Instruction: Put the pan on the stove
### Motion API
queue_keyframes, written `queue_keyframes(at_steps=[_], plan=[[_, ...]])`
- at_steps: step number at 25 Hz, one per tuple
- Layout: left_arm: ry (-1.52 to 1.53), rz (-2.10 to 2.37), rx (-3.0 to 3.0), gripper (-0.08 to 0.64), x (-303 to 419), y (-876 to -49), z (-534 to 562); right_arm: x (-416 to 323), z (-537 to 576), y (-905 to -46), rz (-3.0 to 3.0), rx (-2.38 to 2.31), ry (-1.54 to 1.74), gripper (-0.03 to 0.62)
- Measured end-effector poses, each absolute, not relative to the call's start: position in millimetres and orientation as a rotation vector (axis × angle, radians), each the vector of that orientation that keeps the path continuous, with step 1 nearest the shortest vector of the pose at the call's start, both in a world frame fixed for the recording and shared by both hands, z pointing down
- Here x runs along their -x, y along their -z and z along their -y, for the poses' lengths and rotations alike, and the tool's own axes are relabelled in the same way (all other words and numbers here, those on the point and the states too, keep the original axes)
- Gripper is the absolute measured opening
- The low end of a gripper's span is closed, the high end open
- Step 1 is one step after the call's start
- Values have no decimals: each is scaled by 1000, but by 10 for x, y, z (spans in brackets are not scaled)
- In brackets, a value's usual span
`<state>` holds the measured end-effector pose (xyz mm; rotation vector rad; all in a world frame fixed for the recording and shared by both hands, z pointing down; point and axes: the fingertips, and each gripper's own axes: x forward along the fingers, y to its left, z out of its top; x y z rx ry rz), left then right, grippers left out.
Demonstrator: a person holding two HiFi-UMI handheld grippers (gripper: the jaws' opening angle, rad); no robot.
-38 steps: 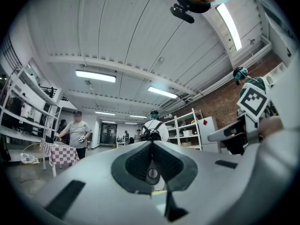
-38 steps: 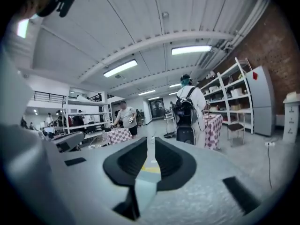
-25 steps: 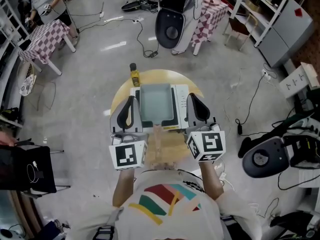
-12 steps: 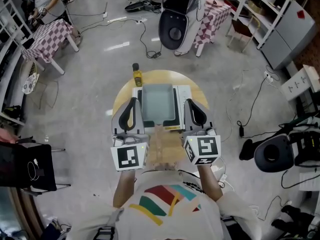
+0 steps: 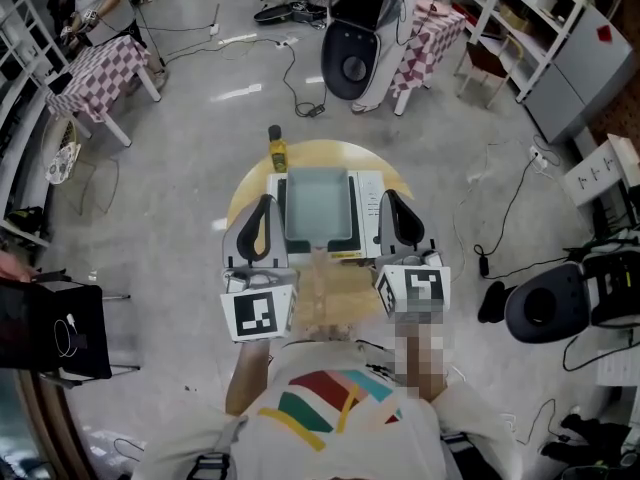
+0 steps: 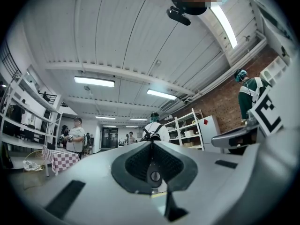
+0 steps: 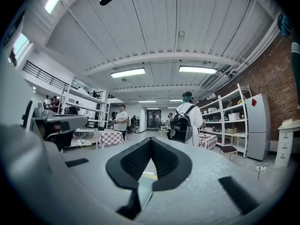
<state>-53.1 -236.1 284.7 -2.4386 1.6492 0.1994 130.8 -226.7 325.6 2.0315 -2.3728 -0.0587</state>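
Observation:
A rectangular grey-green pan [image 5: 318, 204] with a wooden handle [image 5: 316, 273] rests on a white stove [image 5: 366, 190] on the round wooden table [image 5: 240, 196]. The handle points toward me. My left gripper [image 5: 264, 202] is just left of the pan, jaws closed together, holding nothing. On the pan's right side is my right gripper [image 5: 386, 196], also shut and empty. In the left gripper view the left gripper [image 6: 151, 143] has its pads meeting at the tip. The right gripper view shows the same of the right gripper [image 7: 151, 139]. Neither touches the pan.
A yellow bottle [image 5: 277, 153] stands at the table's far left edge. Cables, a black chair [image 5: 347, 56], checkered tables [image 5: 95, 68] and shelving [image 5: 545, 28] surround the table on the floor. People stand far off in the room [image 7: 186, 121].
Both grippers stay shut beside the pan. The right one shifted slightly toward me and back. The pan has not moved.

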Motion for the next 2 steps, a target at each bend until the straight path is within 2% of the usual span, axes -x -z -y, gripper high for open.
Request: queue_keyframes(at_steps=[2], plan=[[-201,-1651,2436,9,540,-2851,2350,-1309,2248,-3273,2373,-2031,51,0]])
